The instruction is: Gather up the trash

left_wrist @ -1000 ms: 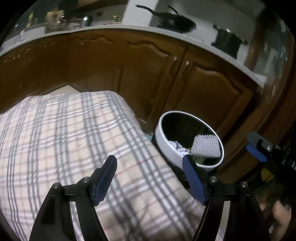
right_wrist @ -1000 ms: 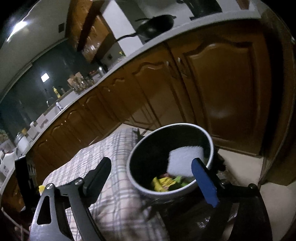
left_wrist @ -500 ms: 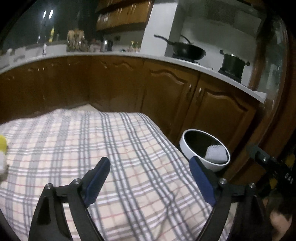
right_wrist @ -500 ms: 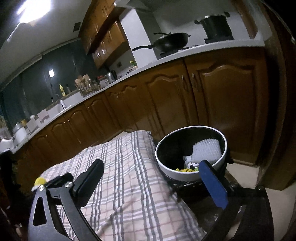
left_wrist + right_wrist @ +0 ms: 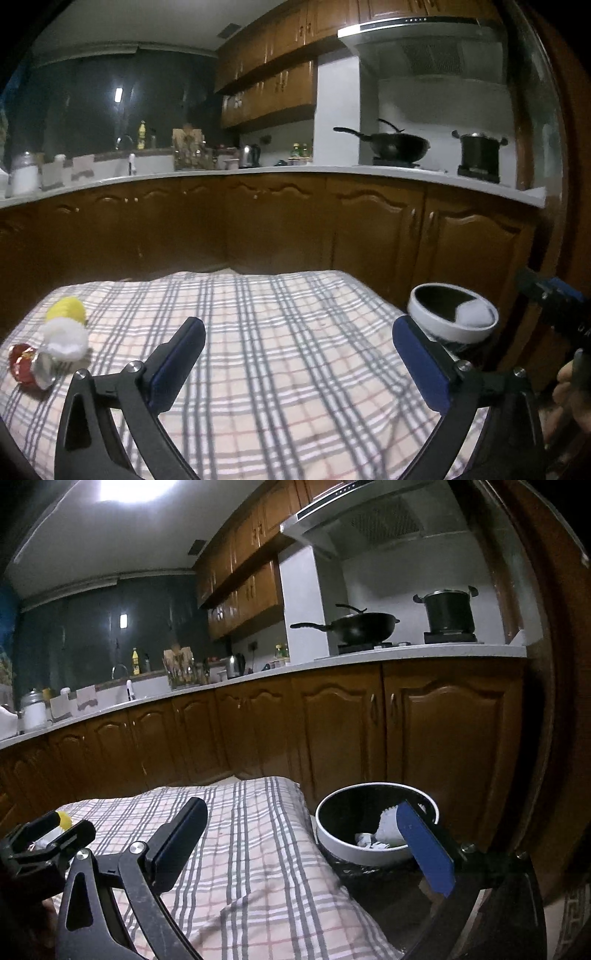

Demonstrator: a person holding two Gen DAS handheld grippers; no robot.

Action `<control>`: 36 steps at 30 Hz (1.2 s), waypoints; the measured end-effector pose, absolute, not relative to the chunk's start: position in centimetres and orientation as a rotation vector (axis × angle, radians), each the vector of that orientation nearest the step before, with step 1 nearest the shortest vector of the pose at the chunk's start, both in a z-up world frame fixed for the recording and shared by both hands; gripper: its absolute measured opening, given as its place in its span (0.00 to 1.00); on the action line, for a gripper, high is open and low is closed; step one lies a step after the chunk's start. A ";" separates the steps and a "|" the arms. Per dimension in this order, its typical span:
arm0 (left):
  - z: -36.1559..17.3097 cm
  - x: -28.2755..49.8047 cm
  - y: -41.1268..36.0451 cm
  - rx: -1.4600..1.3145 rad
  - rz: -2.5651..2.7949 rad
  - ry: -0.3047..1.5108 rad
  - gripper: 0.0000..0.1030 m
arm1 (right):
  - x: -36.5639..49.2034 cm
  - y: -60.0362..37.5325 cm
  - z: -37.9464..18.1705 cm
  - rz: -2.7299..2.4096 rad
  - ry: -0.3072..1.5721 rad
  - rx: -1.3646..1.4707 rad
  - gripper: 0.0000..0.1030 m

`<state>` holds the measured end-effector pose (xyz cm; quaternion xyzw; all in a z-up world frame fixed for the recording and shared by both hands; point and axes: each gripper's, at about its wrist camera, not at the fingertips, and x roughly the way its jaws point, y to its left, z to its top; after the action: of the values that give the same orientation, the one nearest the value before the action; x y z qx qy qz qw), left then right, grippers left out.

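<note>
A white-rimmed trash bin stands off the right edge of the plaid-covered table, with a white foam net and crumpled paper inside. At the table's left lie a yellow foam piece, a white foam piece and a red crushed can. My left gripper is open and empty above the table middle. My right gripper is open and empty, above the table's right edge beside the bin.
Brown kitchen cabinets with a white countertop run behind the table. A wok and a pot sit on the stove. The other gripper shows at the left in the right wrist view.
Both grippers pulled back and up from the bin. The views now take in the whole table, and the yellow, white and red trash at its left came into sight.
</note>
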<state>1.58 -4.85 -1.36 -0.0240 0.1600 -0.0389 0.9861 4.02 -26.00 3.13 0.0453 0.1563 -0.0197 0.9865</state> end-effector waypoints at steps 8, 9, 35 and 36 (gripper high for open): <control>-2.7 2.0 -5.2 -0.019 -0.043 0.332 0.99 | 3.6 -24.3 2.1 -0.031 0.313 0.027 1.00; -2.6 2.1 -5.1 -0.016 -0.042 0.331 0.99 | 3.7 -24.2 2.0 -0.028 0.316 0.025 1.00; -2.7 2.8 -4.0 -0.008 -0.049 0.340 0.99 | 3.7 -23.8 1.2 0.014 0.340 0.033 1.00; -2.7 2.8 -4.0 -0.008 -0.046 0.336 0.99 | 3.8 -23.8 1.2 0.014 0.340 0.033 1.00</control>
<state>2.79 -4.00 -2.66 -0.0039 0.1671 -0.0228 0.9857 3.76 -23.82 1.24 0.0164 0.1691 0.0071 0.9854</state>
